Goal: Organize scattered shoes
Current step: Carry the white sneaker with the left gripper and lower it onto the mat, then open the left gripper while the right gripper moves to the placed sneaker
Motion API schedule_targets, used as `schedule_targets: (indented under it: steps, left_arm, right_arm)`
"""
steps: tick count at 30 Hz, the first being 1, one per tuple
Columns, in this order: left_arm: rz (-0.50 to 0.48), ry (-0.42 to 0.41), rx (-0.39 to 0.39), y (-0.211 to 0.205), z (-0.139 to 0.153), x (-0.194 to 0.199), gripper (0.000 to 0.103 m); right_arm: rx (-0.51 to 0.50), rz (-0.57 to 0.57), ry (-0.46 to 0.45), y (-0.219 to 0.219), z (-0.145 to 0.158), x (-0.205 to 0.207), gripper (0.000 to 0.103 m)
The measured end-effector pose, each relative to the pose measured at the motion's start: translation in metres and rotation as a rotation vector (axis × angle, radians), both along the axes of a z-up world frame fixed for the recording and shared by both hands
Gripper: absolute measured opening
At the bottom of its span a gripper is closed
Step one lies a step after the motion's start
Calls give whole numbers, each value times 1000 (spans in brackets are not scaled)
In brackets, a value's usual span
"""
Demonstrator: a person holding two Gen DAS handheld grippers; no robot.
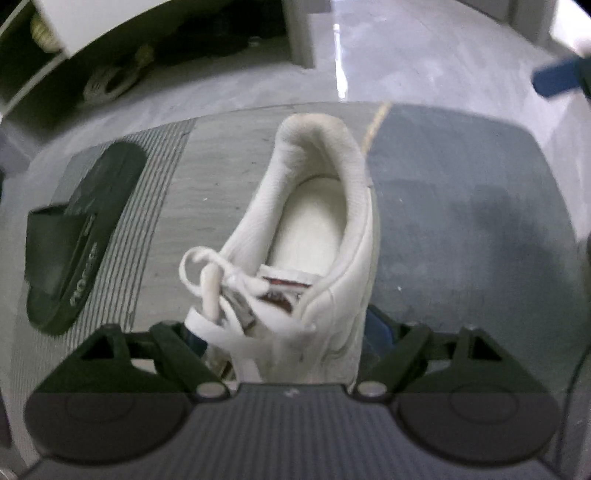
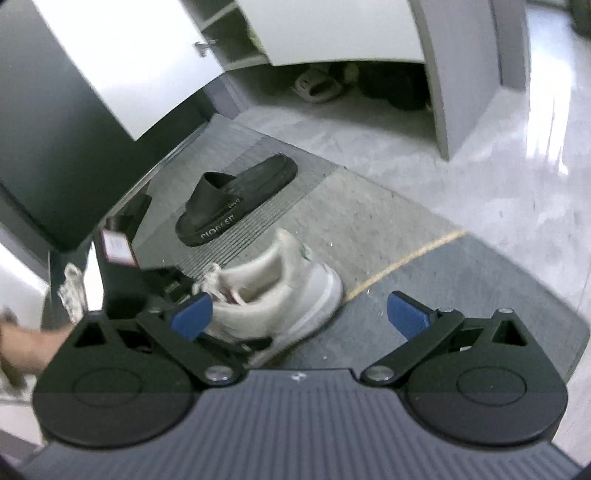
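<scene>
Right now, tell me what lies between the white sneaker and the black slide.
Nothing: only bare mat separates the white sneaker from the black slide, as both wrist views show.

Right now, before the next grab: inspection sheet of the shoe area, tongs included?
Surface: grey doormat, ribbed at one end, darker at the other, on glossy floor.
Job's things: white sneaker over the mat's middle; black slide on the ribbed end, apart from it.
Clutter: yellowish strand across the mat.
Grippers: left tongs straddle the sneaker's laced end, grip unclear; right tongs open, empty.
Cables: thin dark line at the frame edge, possibly a cable.
Surroundings: open cabinet, shoes in its bottom.
</scene>
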State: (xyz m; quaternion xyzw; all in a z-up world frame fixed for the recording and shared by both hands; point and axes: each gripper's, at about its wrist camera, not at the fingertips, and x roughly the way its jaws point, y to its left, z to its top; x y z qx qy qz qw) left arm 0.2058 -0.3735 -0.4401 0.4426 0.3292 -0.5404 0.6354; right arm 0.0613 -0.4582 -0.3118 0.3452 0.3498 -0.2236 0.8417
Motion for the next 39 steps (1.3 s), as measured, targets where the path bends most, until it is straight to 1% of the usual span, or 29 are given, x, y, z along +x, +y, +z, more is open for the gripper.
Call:
schedule_targets:
  steps: [1, 5, 8, 11, 15, 20, 25, 27, 29, 32, 34, 36, 39]
  left_arm:
    - [3, -14, -3, 0, -1, -3, 87]
    - [73, 8, -25, 3, -1, 0, 89]
    - [83, 13, -38, 2, 0, 1, 91]
    - [90, 2, -50, 2, 1, -1, 91]
    - [130, 18, -63, 1, 4, 0, 93]
    - [158, 15, -118, 5, 14, -1, 99]
    - [185, 6, -173, 5, 25, 0, 100]
    - [205, 13, -182, 4, 29, 3, 101]
    - [237, 35, -189, 1, 35, 8, 101]
    - [282, 36, -235, 2, 50, 12, 101]
    - [323, 53, -268, 6, 62, 17, 101]
    - [363, 82, -299, 12, 73, 21, 102]
    - [399, 97, -321, 23, 84, 23, 102]
  right_arm:
    - [8, -6, 2, 0, -1, 0, 103]
    - [19, -9, 12, 3, -6, -4, 103]
    - [6, -24, 27, 4, -6, -7, 103]
    - [14, -67, 33, -1, -6, -13, 103]
    - [10, -114, 39, -7, -8, -18, 103]
    - [17, -118, 56, -6, -14, -16, 103]
    - [18, -117, 69, -5, -15, -14, 103]
    - [22, -117, 68, -6, -15, -14, 103]
    - [24, -122, 69, -6, -17, -16, 103]
    - [40, -147, 81, -8, -21, -19, 103]
    - [47, -159, 87, -8, -23, -20, 103]
    - [35, -146, 82, -7, -21, -18, 103]
    - [20, -126, 72, -4, -19, -15, 103]
